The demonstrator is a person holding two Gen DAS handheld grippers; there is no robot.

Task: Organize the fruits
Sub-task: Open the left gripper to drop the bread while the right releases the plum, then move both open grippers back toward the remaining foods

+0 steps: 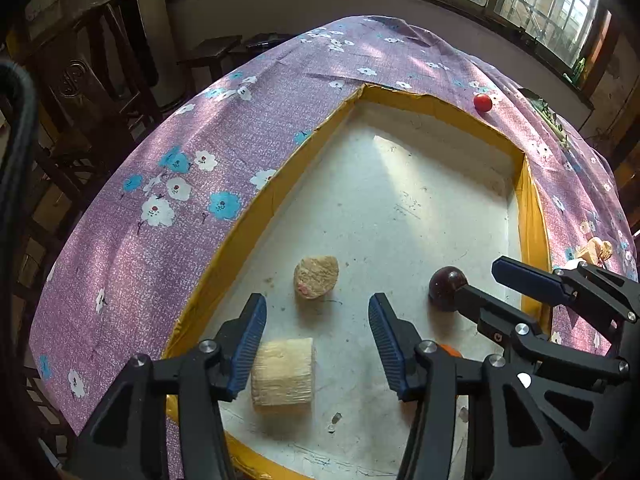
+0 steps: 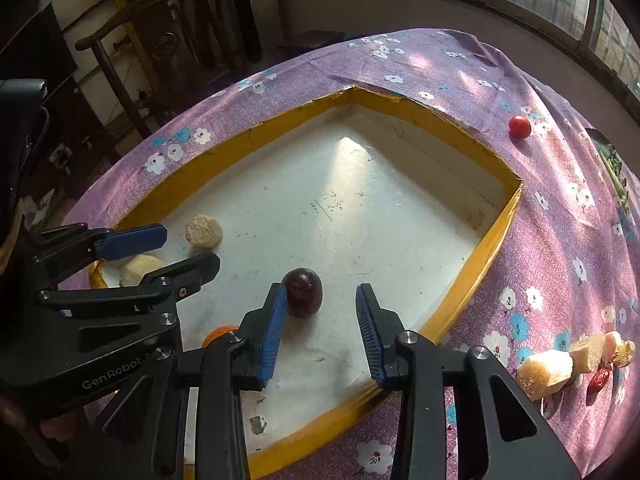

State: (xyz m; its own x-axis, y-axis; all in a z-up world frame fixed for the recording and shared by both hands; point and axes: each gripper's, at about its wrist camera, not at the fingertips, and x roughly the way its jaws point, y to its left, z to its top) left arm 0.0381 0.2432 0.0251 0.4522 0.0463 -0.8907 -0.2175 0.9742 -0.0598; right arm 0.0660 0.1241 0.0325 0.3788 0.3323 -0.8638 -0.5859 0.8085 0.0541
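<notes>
While left wrist hides them, right wrist shows fruit chunks on cloth.

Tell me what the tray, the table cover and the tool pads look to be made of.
Tray: likely cardboard, yellow taped walls with ragged edges, matte scuffed white floor.
Table cover: woven fabric, purple floral print, creased and draping.
Pads of the right tool: blue, ribbed, probably rubber or soft plastic.
</notes>
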